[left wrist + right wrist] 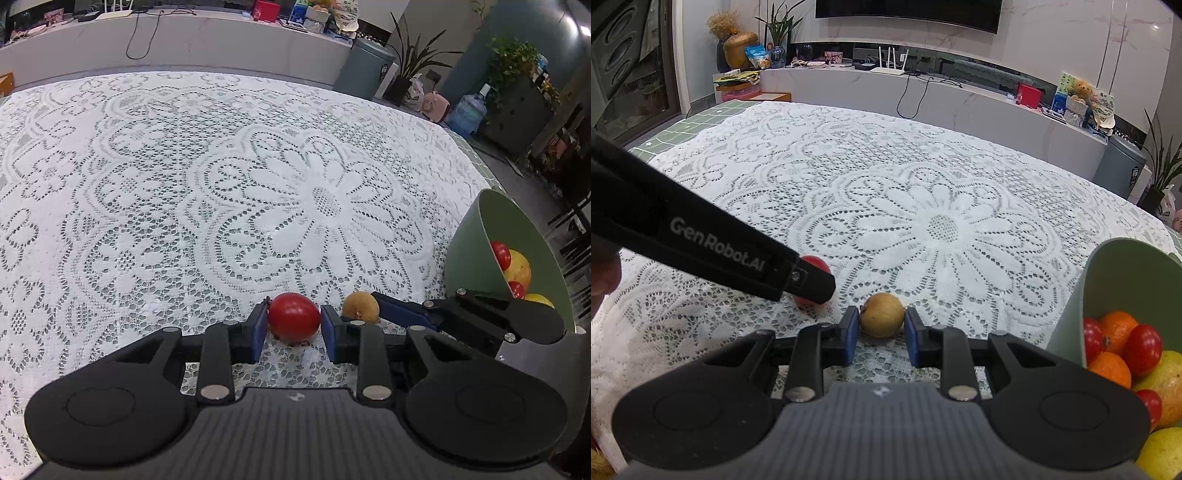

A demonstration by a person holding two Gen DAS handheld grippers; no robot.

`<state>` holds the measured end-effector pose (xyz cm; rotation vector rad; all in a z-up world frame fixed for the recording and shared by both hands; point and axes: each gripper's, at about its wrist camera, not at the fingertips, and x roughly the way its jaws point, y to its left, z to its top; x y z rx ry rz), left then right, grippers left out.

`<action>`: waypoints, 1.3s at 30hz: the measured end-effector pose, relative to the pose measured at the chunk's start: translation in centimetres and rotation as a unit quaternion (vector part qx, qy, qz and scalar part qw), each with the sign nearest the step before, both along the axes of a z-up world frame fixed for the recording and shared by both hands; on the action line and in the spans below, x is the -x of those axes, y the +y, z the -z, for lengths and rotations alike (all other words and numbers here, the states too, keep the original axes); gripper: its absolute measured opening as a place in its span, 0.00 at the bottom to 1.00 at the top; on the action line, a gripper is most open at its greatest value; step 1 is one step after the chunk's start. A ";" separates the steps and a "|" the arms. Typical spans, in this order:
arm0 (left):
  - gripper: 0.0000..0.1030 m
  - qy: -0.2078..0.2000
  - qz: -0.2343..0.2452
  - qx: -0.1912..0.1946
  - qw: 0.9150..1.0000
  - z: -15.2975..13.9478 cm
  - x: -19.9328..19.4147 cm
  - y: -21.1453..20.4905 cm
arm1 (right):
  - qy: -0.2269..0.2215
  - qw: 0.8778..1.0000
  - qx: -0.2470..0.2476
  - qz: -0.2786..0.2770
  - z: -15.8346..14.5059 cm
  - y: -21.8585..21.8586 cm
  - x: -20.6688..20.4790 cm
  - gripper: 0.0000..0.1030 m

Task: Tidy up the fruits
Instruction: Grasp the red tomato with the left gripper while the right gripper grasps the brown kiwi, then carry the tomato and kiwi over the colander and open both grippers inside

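Both grippers sit low over a table covered by a white lace cloth with a large flower pattern (325, 199).

In the left wrist view, the left gripper (294, 323) has its blue pads on either side of a round red tomato-like fruit (293, 316) that rests on the cloth. The pads stand right at the fruit's flanks; the left one looks to be touching, the right one has a thin sliver of gap, so I cannot tell whether the grip is firm.

At about 3 o'clock from that red fruit, just beside it, lies a small round yellow-brown fruit with a stem nub (881, 314). The right gripper (881, 334) has its narrow-set blue fingers (851, 334) around this fruit, pads against its sides, the fruit on the cloth.

Farther toward 3 o'clock stands a pale green plastic bowl (1123, 280), its rim tilted in view. Inside it show orange mandarins (1117, 328), red cherry tomatoes (1143, 349) and larger yellow-green fruits (1167, 376).
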<state>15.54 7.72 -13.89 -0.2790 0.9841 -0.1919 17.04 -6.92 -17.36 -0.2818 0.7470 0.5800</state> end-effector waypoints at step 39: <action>0.33 -0.131 0.137 -0.067 0.980 -10.4 3.6 -14.9 | -0.076 0.982 -0.085 0.149 -10.3 -16.1 5.3 0.22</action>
